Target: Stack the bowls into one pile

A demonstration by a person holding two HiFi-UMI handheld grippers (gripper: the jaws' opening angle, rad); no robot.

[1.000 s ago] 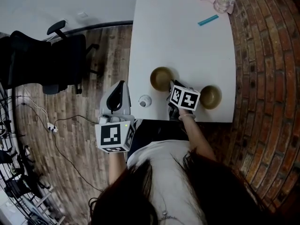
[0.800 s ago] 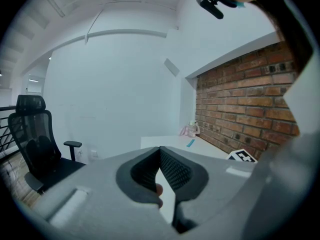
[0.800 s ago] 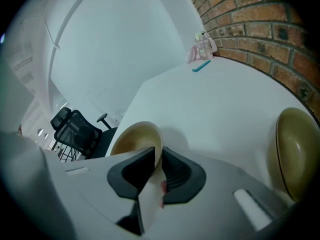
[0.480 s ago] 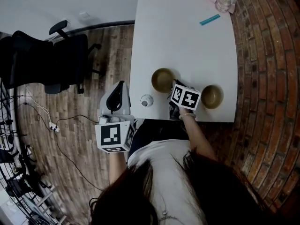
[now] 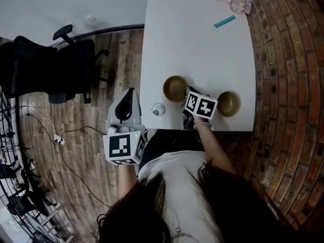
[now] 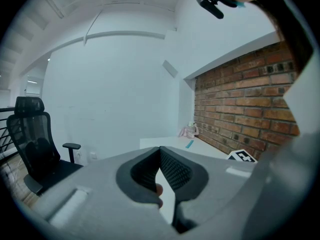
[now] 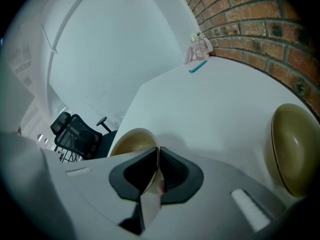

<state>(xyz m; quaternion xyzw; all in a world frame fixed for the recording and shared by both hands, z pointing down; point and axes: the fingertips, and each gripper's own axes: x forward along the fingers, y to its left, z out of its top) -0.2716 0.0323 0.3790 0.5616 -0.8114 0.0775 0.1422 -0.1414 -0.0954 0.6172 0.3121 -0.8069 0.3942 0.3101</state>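
1. Table (image 5: 202,49): white, bearing both bowls by its near edge.
2. Left gripper (image 6: 160,154): off table's left side, pads together, empty.
3. Right gripper (image 7: 158,153): just closed, pinching left bowl's (image 5: 174,87) near-right rim.
4. Right bowl (image 5: 229,104): free, at right.

Right gripper (image 7: 158,159) fingers (image 7: 176,173) just closing on bowl (image 7: 131,140) rim — left gripper (image 6: 160,156) closed.

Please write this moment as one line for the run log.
right hand-held gripper: jaws just closed onto left bowl rim | left hand-held gripper: shut, empty, beside table | right bowl: apart, unstacked
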